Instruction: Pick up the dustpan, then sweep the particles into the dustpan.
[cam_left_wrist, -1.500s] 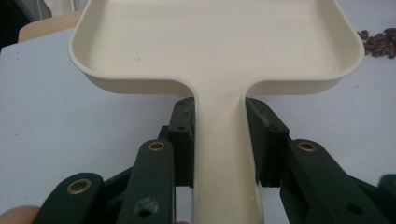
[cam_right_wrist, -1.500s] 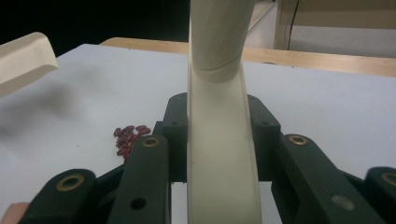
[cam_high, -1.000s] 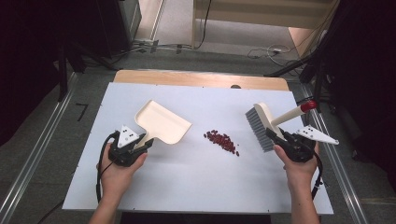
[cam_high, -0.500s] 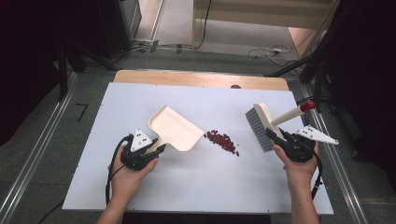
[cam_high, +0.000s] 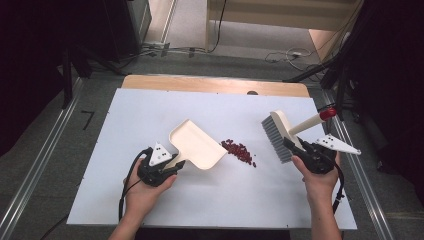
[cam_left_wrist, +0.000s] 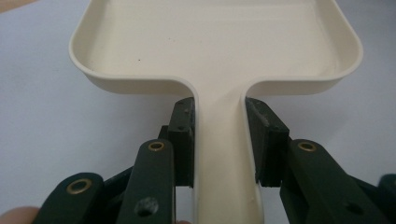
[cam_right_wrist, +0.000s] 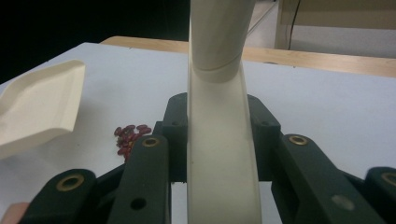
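Both grippers grip by the handles: left gripper (cam_high: 172, 167) clamps the light, stiff dustpan (cam_high: 197, 145) beside the loose, roll-prone beans (cam_high: 240, 151), right gripper (cam_high: 295, 146) clamps the brush (cam_high: 278, 134) raised mid-table.

The left tool (cam_high: 172, 167) has carried the dustpan (cam_high: 196, 145) right, up to the beans (cam_high: 240, 151).

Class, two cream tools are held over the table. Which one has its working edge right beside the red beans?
The dustpan in the left gripper: its open lip meets the red beans. The brush stands apart.
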